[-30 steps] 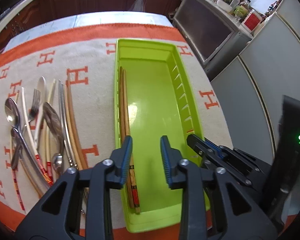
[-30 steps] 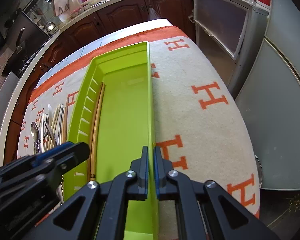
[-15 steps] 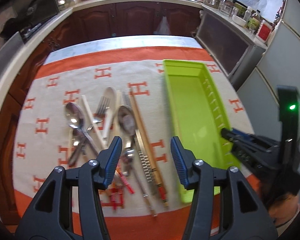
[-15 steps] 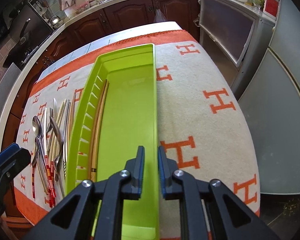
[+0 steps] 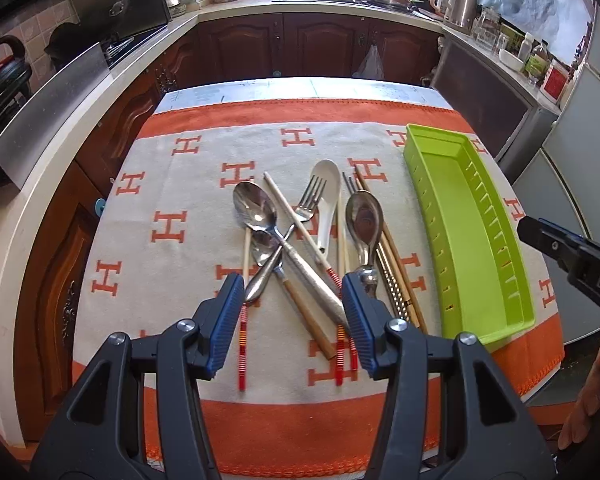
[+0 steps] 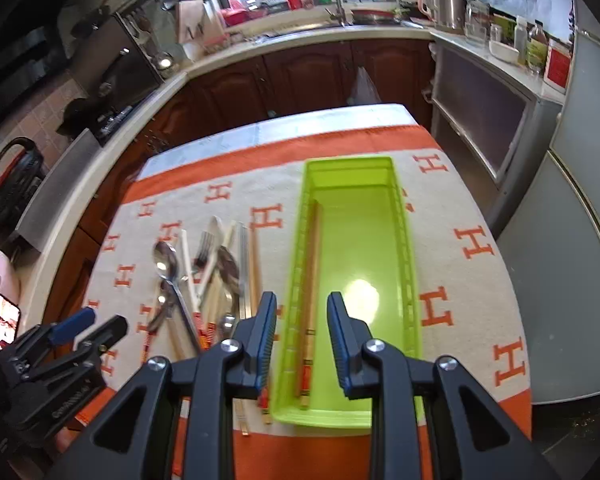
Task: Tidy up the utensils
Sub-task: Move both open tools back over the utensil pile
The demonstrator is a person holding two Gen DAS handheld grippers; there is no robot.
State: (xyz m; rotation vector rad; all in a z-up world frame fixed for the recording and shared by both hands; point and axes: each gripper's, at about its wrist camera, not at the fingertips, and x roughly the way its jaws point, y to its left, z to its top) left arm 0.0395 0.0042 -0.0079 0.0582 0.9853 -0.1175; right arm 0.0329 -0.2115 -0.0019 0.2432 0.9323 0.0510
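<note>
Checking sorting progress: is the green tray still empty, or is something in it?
Not empty. The green tray holds a pair of wooden chopsticks along its left wall; the rest of its floor is bare. The other utensils lie outside on the cloth.

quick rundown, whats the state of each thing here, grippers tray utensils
left gripper: open, empty, above the utensil pile
right gripper: open, empty, over the tray's near end
green tray: flat on the cloth, holds only chopsticks
wooden chopsticks: lying along the tray's left wall
utensil pile: loose on the cloth, crossed over each other

Green tray (image 6: 408,280) lies lengthwise on cloth, wooden chopsticks (image 6: 311,280) along its left wall. Spoons, fork, chopsticks in crossed pile (image 5: 316,240) left of it.
</note>
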